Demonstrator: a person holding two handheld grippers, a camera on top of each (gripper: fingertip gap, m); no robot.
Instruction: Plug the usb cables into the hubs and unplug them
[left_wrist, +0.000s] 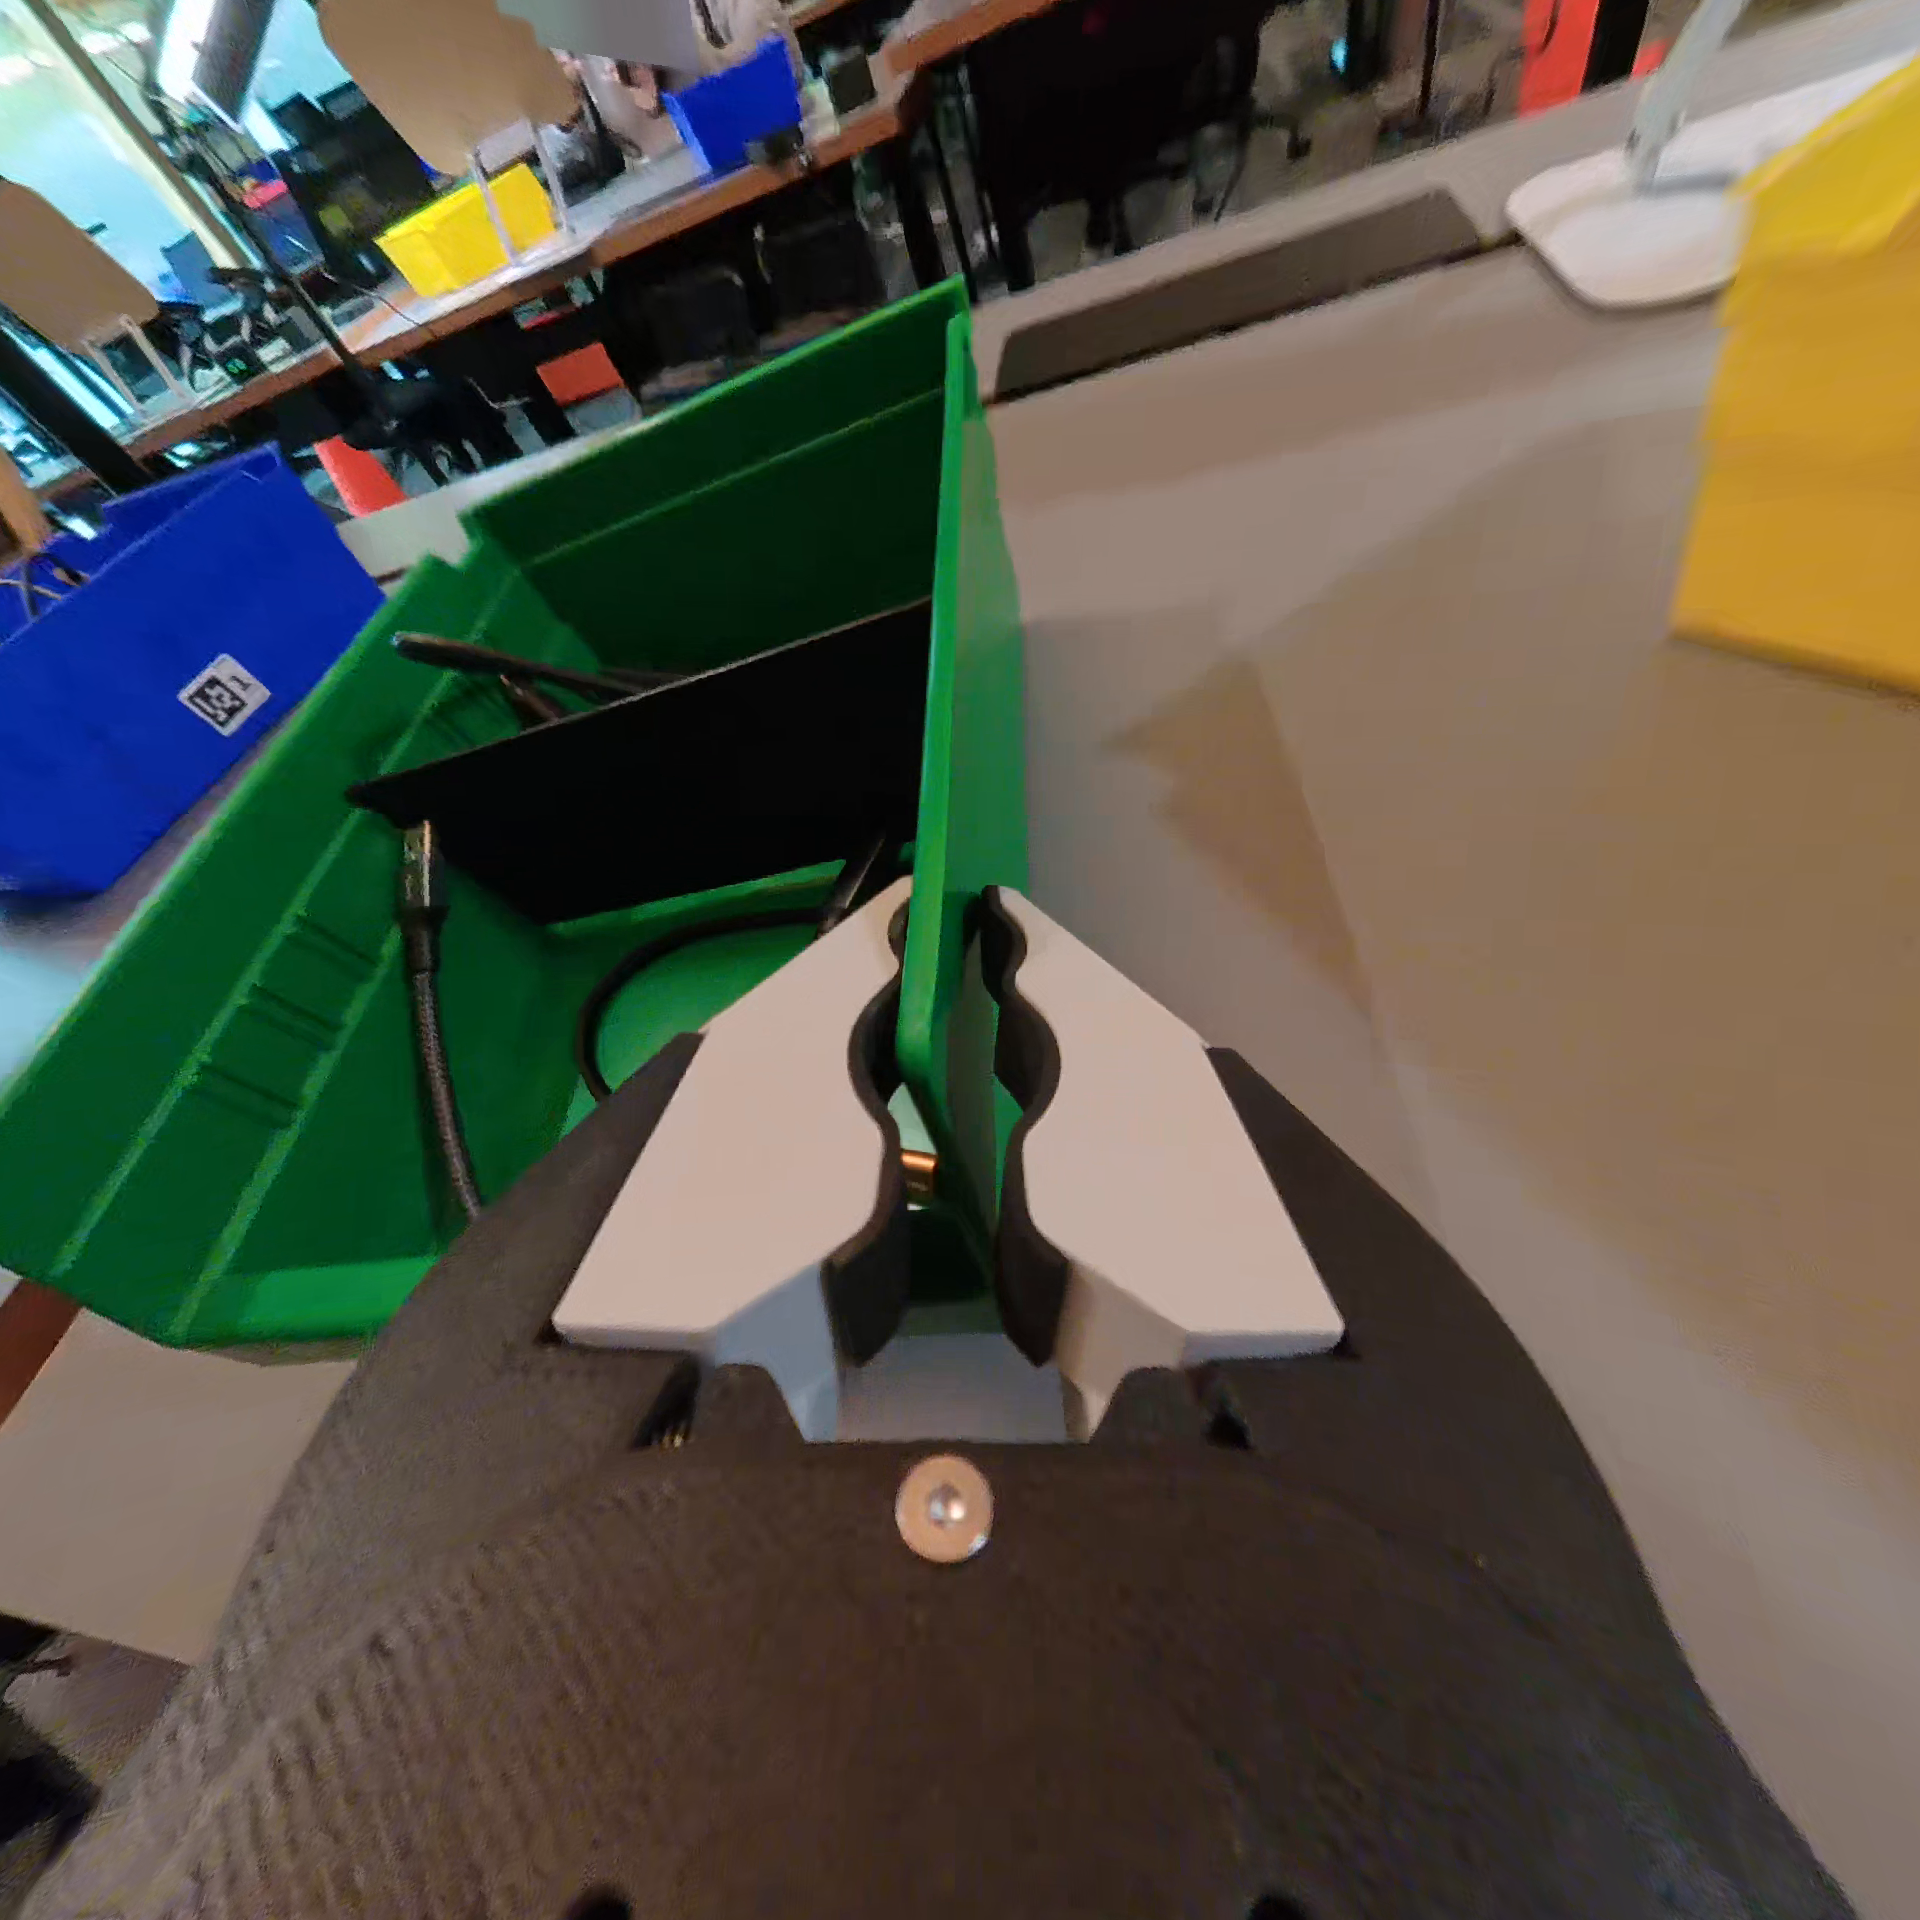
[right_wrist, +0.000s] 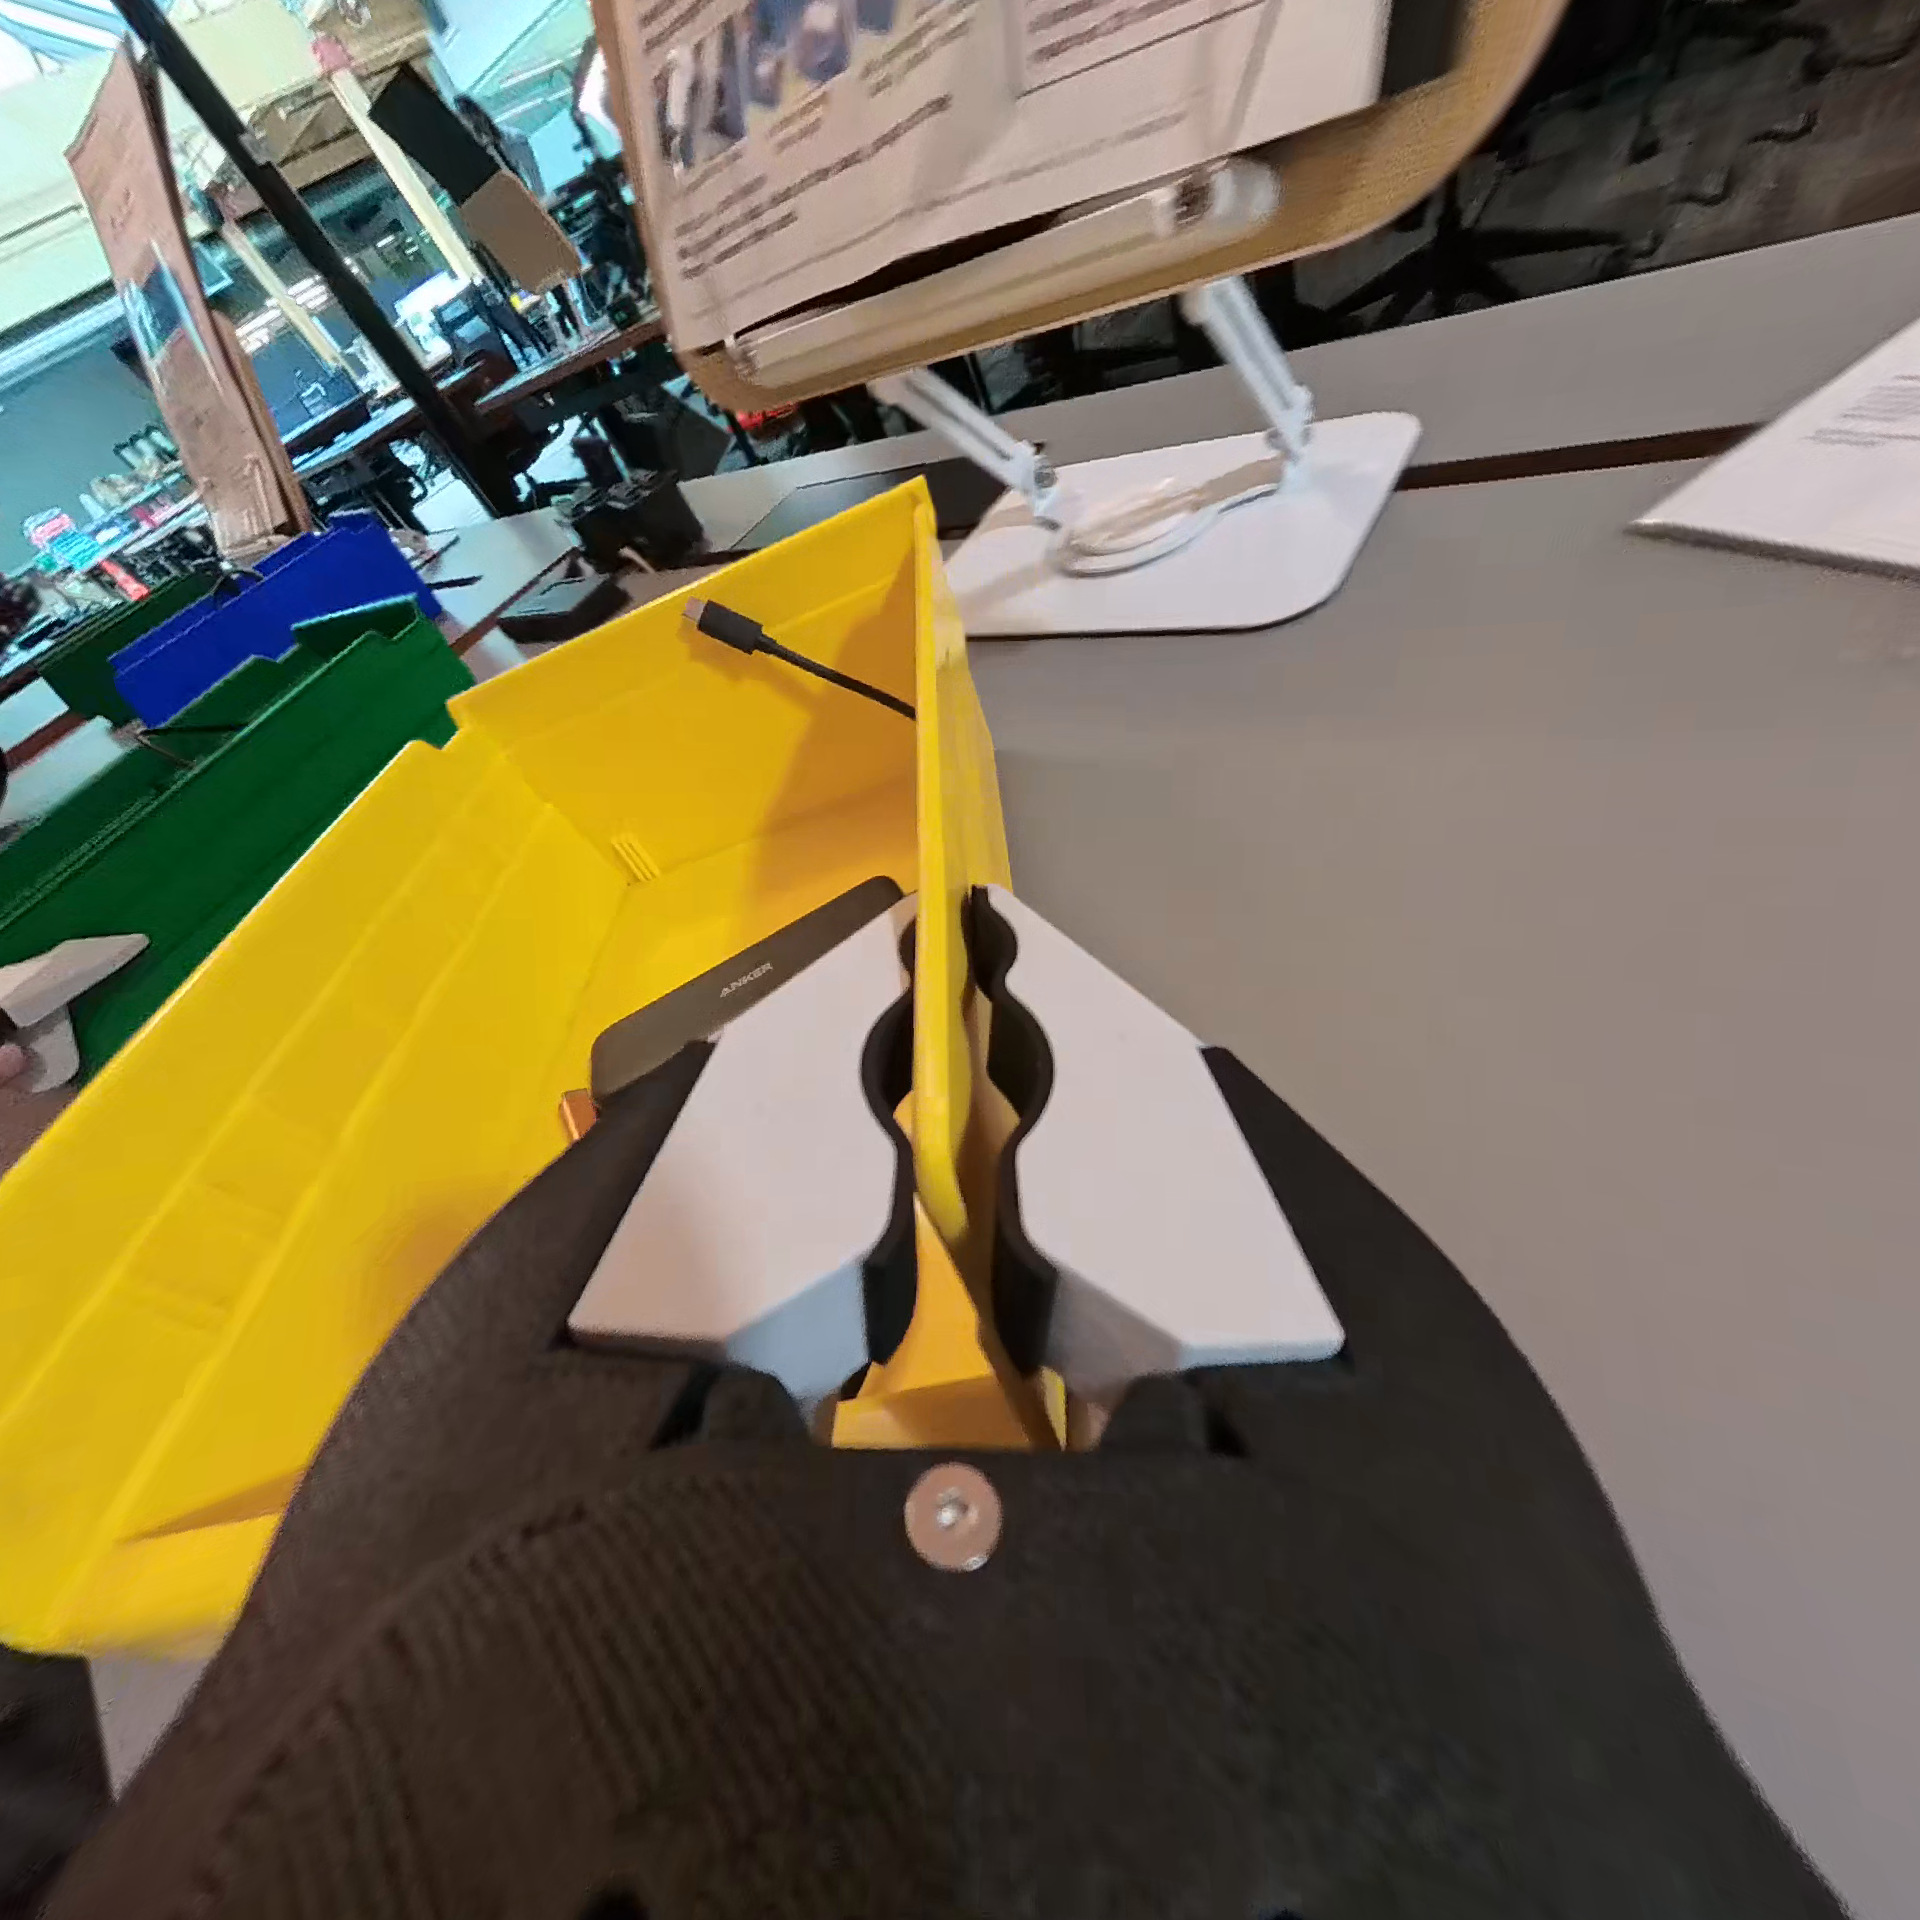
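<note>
L tool grips green bin; R tool, yellow bin.

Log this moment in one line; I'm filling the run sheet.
left gripper: shut on green bin wall | right gripper: shut on yellow bin wall | cables: unplugged

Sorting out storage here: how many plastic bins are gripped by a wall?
2: the green bin held by the left gripper, the yellow bin by the right gripper.
</note>
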